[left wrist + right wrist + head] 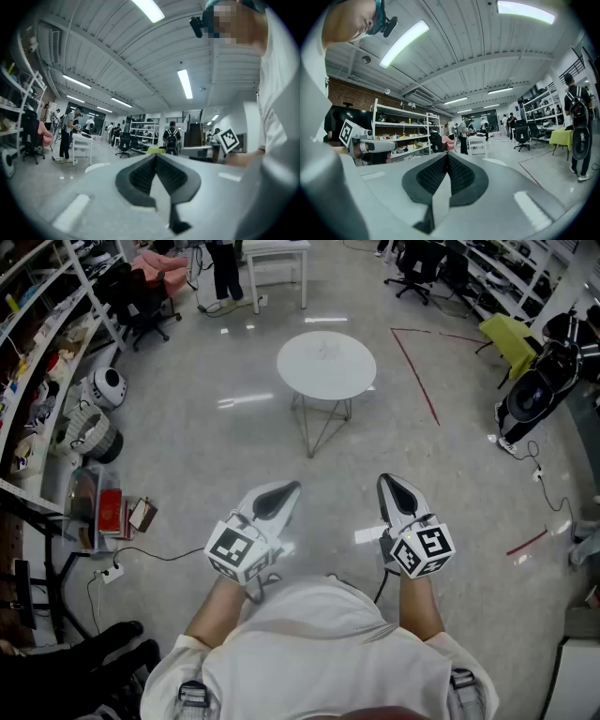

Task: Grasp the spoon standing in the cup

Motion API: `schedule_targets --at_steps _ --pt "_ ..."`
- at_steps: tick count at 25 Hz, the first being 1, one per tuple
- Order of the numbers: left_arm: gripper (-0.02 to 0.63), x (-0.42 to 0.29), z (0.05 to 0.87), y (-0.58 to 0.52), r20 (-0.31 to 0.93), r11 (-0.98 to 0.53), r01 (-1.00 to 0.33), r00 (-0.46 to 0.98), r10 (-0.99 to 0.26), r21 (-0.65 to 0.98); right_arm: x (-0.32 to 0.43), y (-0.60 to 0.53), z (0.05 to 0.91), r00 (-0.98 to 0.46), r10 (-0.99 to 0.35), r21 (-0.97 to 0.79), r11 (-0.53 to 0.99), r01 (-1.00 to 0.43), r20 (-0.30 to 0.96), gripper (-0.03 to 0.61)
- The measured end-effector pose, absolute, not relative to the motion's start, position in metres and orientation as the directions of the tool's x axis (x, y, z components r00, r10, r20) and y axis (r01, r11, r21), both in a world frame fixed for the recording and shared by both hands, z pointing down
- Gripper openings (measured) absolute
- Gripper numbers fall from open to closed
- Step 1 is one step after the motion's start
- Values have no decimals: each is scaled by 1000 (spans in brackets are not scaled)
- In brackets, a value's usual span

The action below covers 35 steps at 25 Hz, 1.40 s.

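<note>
The left claw (284, 491) is pressed together, its 2 ridged black pads meeting at the tip with nothing between them, as the left gripper view (156, 155) shows. The right claw (447, 154) is pressed together as well and holds nothing. In the head view the right claw (388, 486) sits level with the left one. Both point forward, away from the person, and are held close in front of a white shirt (319, 643). Each has a cube with black and white square markers at its rear.

Ahead of the claws, well apart from them, stands a round white desk (326, 364) on thin wire legs, on a shiny grey floor (187, 446). A red tape line (415, 376) runs across the floor to the right of the desk. Shelves (37, 352) crowded with small items line the left side, and black office chairs (422, 263) stand at the far right. Both gripper views show people (70, 136) standing far off near a white bench. No view shows where the spoon and cup are.
</note>
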<state>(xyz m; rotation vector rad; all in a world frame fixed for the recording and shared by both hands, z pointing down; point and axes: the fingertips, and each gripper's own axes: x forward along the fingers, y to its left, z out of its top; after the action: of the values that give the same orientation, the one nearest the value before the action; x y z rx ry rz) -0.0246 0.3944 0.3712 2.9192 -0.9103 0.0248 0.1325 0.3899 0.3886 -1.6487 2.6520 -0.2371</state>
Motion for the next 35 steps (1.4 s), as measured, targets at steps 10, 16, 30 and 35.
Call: schedule_targets --at_steps 10,16,30,35 --pt "2 -18 368 391 52 -822 -563 826 -561 85 137 391 384 -440 -895 -130 428 -894 79 6" --pt "2 -21 366 397 42 -824 -560 828 -559 83 140 396 381 -412 -910 -156 399 -903 55 6" --pt "2 -88 362 398 39 -800 -584 810 -585 136 83 391 375 -428 -902 -181 412 -893 55 6" --pt "2 -130 365 394 26 -789 -596 800 -599 148 53 385 373 -412 -909 -168 398 -902 59 6"
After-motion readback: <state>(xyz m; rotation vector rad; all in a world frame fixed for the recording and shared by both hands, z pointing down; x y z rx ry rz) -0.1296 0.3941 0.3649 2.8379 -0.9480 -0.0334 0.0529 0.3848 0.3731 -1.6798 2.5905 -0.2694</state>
